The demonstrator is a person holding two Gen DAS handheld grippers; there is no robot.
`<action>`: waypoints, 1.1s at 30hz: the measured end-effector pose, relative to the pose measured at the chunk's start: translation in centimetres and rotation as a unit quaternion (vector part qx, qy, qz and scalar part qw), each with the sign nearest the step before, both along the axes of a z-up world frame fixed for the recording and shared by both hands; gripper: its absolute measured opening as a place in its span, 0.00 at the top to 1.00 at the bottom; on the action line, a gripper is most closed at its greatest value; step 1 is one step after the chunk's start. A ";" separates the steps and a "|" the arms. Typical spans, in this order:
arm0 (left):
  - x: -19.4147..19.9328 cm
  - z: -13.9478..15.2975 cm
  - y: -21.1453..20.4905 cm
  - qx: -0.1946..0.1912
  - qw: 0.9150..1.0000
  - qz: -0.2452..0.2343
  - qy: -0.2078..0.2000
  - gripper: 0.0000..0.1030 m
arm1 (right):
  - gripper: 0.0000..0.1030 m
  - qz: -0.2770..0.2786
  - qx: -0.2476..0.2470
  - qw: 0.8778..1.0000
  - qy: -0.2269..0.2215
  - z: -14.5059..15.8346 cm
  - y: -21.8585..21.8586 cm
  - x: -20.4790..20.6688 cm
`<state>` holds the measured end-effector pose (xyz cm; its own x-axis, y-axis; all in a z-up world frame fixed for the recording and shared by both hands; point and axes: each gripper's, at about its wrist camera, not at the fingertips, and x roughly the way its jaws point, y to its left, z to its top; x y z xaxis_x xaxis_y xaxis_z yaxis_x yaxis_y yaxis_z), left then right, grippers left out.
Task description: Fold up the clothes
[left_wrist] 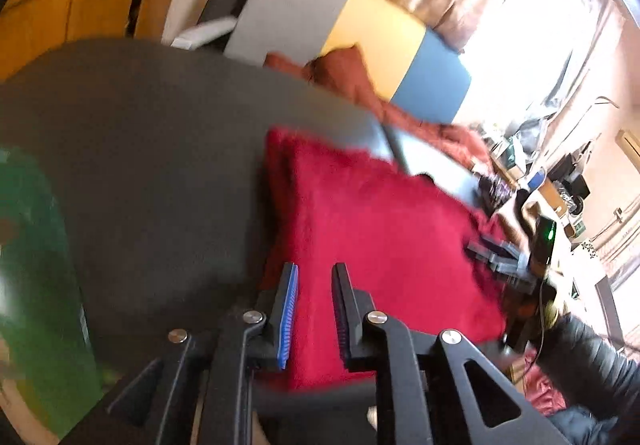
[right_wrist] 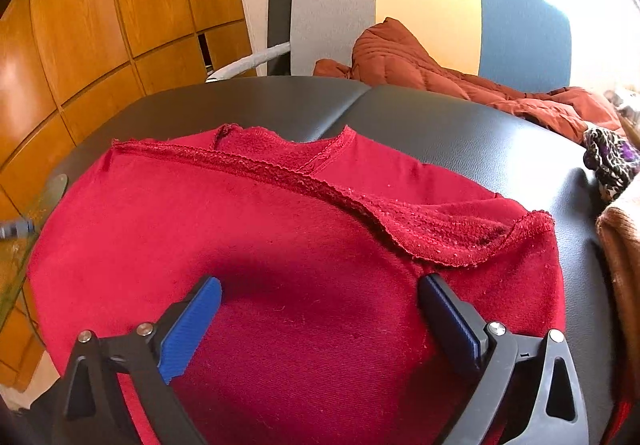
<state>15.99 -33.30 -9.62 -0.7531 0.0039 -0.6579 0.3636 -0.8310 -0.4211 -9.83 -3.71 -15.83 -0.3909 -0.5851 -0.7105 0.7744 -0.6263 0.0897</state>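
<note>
**Red top half folded, both grippers free of it**

The red top (right_wrist: 280,245) lay on the black worktop (right_wrist: 460,125), its lace hem turned back in a diagonal fold. The right hand-held gripper (right_wrist: 320,301) hovered with jaws wide apart, cloth directly beneath and ahead. The left hand-held gripper (left_wrist: 314,297) showed a narrow gap with nothing pinched; the top (left_wrist: 380,245) lay under and ahead of it. Judged best: pinch an outer edge, lift low, and lay it squarely across.
</note>
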 end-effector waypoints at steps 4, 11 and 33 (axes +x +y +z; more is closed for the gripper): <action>-4.9 0.8 0.8 -0.029 1.000 -0.003 0.006 0.83 | 0.02 -0.001 0.001 1.000 0.002 0.0 0.0 0.1; -12.6 0.1 1.8 -0.069 0.997 -0.026 -0.012 0.83 | 0.01 0.001 -0.003 1.000 -0.001 0.1 0.0 -0.1; -16.6 -5.6 -0.9 -0.080 0.996 0.012 -0.049 0.81 | 0.02 0.013 -0.067 0.996 -0.064 1.5 1.9 -0.6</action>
